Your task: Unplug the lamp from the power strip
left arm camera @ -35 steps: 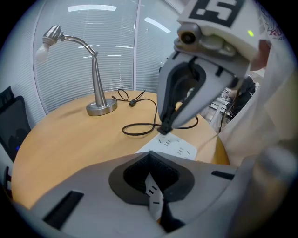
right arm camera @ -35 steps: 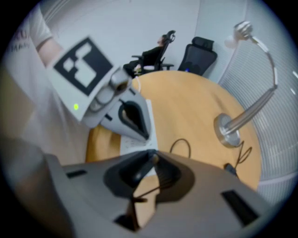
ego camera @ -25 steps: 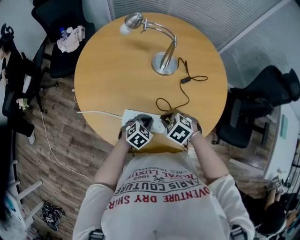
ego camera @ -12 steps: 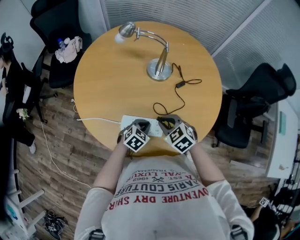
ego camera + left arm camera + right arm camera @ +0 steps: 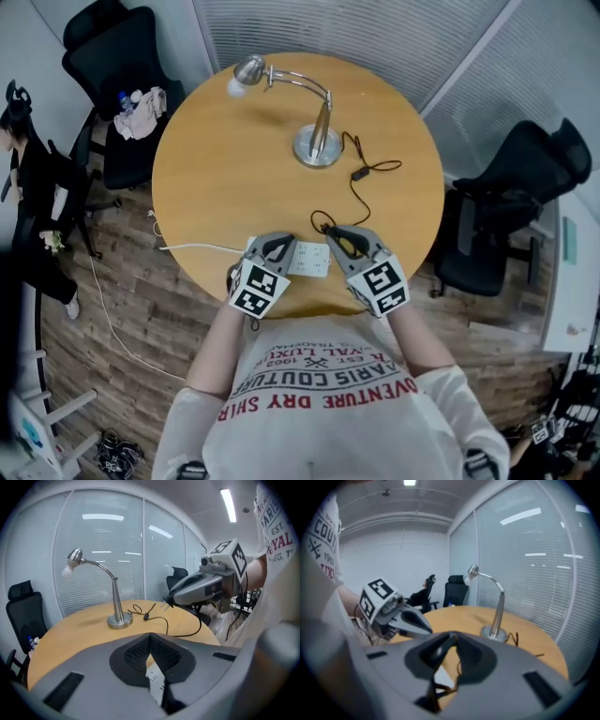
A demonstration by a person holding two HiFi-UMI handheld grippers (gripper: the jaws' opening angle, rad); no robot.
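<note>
Round wooden table [image 5: 216,187], seen from above. A white cable [image 5: 197,248] comes in over its left edge and runs to a white power strip [image 5: 309,261] lying flat at the near edge, in front of the person.

Left gripper [image 5: 279,244]: its tip is on the left end of the power strip. Its own view shows the jaws drawn to a narrow V with the tips together. The white strip shows through the gap behind the tips.

Lamp [image 5: 315,147]: a silver desk lamp standing upright at the far side of the table, head bent over to the left. It is well apart from the strip.

Right gripper [image 5: 334,235]: it is held just beyond the right end of the strip, with its jaws clamped on the lamp's black plug [image 5: 166,603]. In the left gripper view the plug's two prongs stick out bare past the jaw tips, above the tabletop and clear of the strip.

Black cord [image 5: 361,187]: it runs slack in loops from the right gripper back to the lamp base.
</note>
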